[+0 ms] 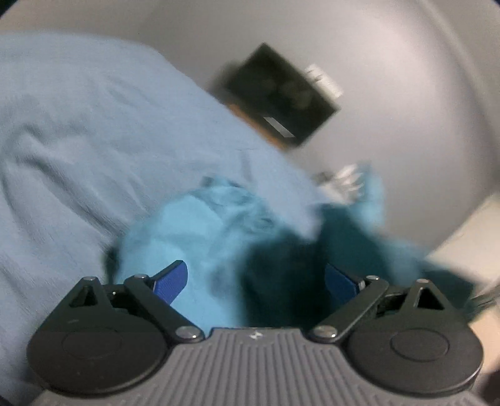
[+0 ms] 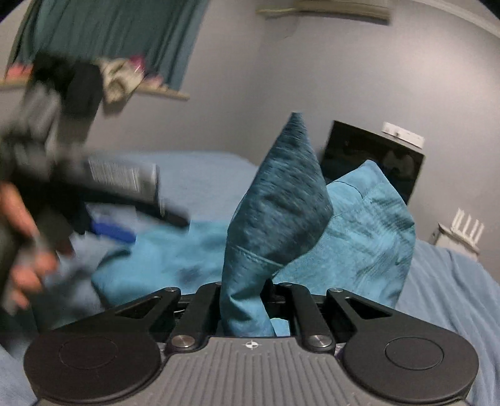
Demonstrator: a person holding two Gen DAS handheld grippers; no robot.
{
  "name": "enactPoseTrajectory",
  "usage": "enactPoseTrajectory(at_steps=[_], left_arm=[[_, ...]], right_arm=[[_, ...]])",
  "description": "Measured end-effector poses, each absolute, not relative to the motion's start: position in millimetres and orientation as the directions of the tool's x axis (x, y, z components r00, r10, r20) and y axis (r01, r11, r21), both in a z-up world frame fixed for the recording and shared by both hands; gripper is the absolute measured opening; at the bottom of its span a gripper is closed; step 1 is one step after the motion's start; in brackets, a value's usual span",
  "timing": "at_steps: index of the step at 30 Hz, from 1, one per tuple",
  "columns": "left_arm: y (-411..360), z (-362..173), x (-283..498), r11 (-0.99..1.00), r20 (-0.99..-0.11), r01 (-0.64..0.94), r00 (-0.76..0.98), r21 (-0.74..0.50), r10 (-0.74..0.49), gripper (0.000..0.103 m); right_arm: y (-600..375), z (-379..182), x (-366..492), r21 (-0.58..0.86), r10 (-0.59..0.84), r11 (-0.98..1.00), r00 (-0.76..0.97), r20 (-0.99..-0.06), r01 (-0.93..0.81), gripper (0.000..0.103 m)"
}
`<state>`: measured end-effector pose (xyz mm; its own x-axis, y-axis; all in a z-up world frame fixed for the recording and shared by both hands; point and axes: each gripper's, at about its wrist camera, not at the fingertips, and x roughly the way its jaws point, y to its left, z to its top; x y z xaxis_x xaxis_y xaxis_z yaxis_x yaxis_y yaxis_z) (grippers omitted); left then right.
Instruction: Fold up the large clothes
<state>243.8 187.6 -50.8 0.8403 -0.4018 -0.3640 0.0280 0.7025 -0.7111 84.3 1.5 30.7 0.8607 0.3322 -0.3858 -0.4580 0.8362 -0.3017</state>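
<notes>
A teal garment (image 2: 350, 237) lies bunched on a light blue bed sheet (image 2: 200, 178). My right gripper (image 2: 247, 299) is shut on a fold of the garment, which stands up as a peak between the jaws. In the left wrist view my left gripper (image 1: 254, 278) is open, its blue pads (image 1: 170, 281) spread wide over the same garment (image 1: 193, 237). The left gripper also shows blurred in the right wrist view (image 2: 112, 231), held by a hand at the far left.
A dark screen (image 2: 372, 156) stands against the grey wall behind the bed. A white router (image 2: 459, 231) sits at the right. A shelf with clutter (image 2: 125, 75) and a green curtain (image 2: 109, 28) are at the upper left.
</notes>
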Motion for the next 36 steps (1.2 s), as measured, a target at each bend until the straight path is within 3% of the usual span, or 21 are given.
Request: enactPoseTrajectory(at_steps=[3, 5, 13, 17, 20, 23, 25, 32, 36], left_arm=[[200, -60, 240, 0.512, -0.230, 0.072, 0.834, -0.856, -0.502, 0.094], [200, -60, 241, 0.466, -0.188, 0.098, 0.828, -0.879, -0.528, 0.094], [199, -65, 241, 0.589, -0.273, 0.087, 0.825, -0.804, -0.495, 0.091], [213, -77, 239, 0.553, -0.263, 0.053, 0.839, -0.831, -0.476, 0.055], [218, -80, 236, 0.570, -0.263, 0.038, 0.861, -0.820, -0.436, 0.038], [218, -83, 237, 0.616, -0.327, -0.028, 0.866, -0.788, -0.378, 0.017], [218, -88, 235, 0.634, -0.380, -0.082, 0.857, -0.769, -0.350, 0.014], [227, -101, 238, 0.632, -0.442, -0.157, 0.837, -0.759, -0.322, 0.011], [229, -104, 234, 0.634, -0.465, -0.187, 0.831, -0.750, -0.305, 0.011]], right_arm=[[28, 9, 76, -0.363, 0.333, 0.792, 0.845, -0.418, -0.491, 0.010], [49, -4, 78, -0.393, 0.330, 0.765, 0.835, -0.440, -0.510, 0.010], [85, -17, 84, -0.444, 0.321, 0.739, 0.845, -0.427, -0.506, 0.010], [54, -16, 69, -0.436, 0.337, 0.739, 0.842, -0.421, -0.513, 0.010], [30, -7, 68, -0.435, 0.354, 0.728, 0.835, -0.422, -0.529, 0.010], [20, -5, 59, -0.428, 0.377, 0.715, 0.820, -0.431, -0.554, 0.010], [10, -7, 53, -0.418, 0.395, 0.702, 0.804, -0.445, -0.576, 0.014], [-61, 8, 8, -0.348, 0.471, 0.673, 0.741, -0.479, -0.653, 0.052], [-127, 37, -29, -0.236, 0.532, 0.701, 0.714, -0.455, -0.672, 0.057]])
